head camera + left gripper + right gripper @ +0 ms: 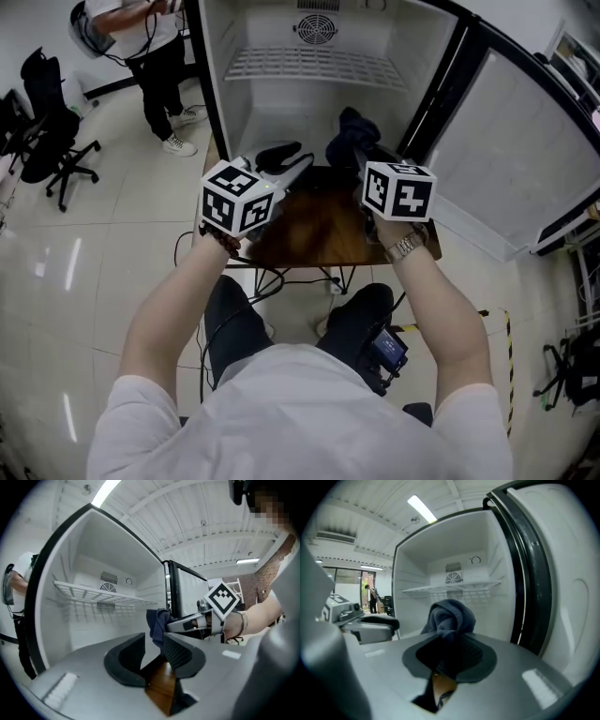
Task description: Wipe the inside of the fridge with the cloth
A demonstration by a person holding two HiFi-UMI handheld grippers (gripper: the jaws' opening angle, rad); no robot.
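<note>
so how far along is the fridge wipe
Done: the fridge door stands open and the right gripper is shut on the dark blue cloth. In hand: cloth held at the fridge opening; left gripper open, empty. Left: all the wiping; the cloth seems clear of the walls.

Bunched dark-blue cloth [449, 616] in the right gripper [447, 645], before the open white fridge [267, 98]

No words, numbers or brand names to read anywhere. Only black and white square patterns on the cube [238, 197] of the left tool [289, 161] and on the cube [399, 191] of the right tool [364, 150], not letters. Nothing to read on the white walls of the fridge [272, 37] either.
</note>
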